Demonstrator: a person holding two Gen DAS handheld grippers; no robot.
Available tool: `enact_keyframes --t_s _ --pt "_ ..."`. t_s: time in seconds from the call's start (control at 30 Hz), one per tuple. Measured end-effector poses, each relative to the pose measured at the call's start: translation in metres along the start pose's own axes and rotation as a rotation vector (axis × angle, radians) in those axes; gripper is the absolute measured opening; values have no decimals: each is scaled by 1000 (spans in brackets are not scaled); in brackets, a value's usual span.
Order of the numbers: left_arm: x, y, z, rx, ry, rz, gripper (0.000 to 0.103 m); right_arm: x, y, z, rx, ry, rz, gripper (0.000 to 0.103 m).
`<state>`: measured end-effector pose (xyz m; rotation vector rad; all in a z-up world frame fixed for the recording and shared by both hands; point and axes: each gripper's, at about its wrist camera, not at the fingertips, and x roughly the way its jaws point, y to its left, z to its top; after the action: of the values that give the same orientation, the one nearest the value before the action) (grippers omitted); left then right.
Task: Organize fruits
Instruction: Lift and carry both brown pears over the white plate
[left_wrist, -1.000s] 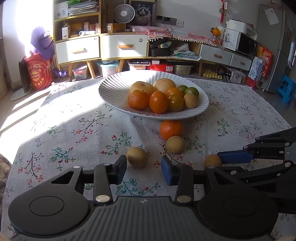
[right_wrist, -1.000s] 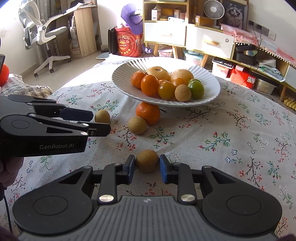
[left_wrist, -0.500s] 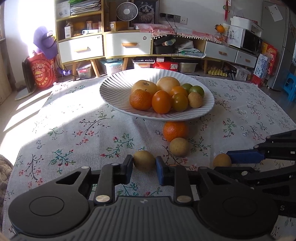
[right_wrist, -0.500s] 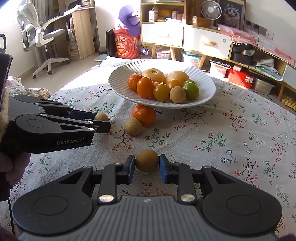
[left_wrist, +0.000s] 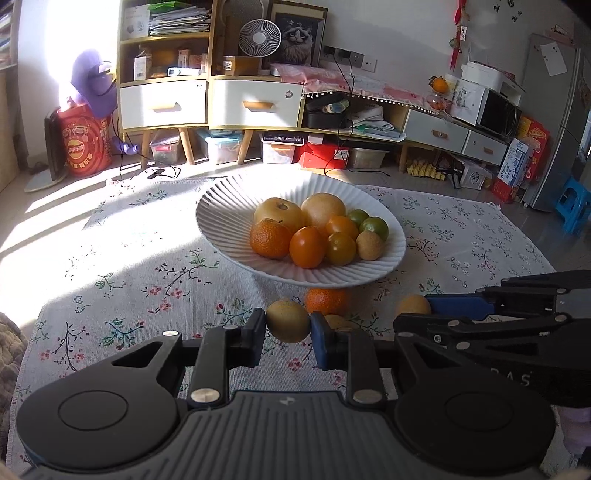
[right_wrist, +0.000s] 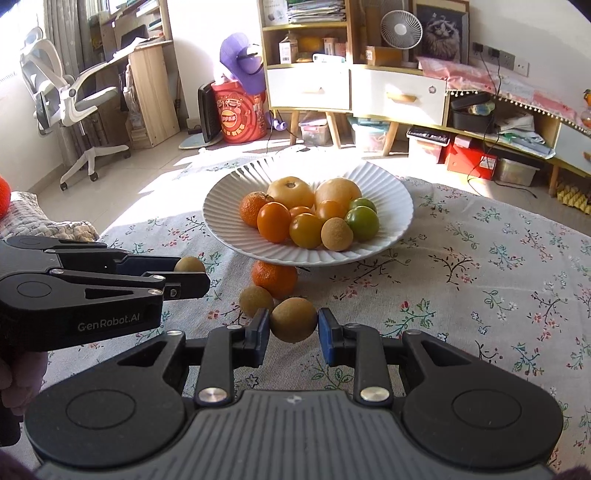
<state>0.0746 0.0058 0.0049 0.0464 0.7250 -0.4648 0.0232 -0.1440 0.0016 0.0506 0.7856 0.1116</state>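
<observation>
Brown fruit (left_wrist: 287, 321) is sitting btwn the L gripper (left_wrist: 288, 334) pads, clamped, raised just above the cloth (left_wrist: 122, 295). A 2nd brown fruit (right_wrist: 293, 319) is being gripped the same way by the R gripper (right_wrist: 293, 329). An orange (right_wrist: 274, 278) and a 3rd brown fruit (right_wrist: 255, 300) are lying just beyond, by the plate (right_wrist: 236, 192) w/ piled fruit.
</observation>
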Motion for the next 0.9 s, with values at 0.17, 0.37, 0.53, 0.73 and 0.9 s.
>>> enact_keyframes --t_s 0.17,0.37,0.53,0.73,0.9 --pt "0 -3 15 -23 -26 -13 12 -2 -7 13 20 -40 -20 26" --pt "9 -4 37 -10 -48 -13 12 0 -18 32 48 -74 -26 26" --pt "29 -1 53 -14 -38 -41 12 10 -29 48 76 -91 -12 26" --pt "53 -1 68 -10 -27 -55 12 23 -42 57 66 -97 -28 26" --pt "72 0 84 -30 -2 -73 12 35 -53 65 86 -96 -20 26"
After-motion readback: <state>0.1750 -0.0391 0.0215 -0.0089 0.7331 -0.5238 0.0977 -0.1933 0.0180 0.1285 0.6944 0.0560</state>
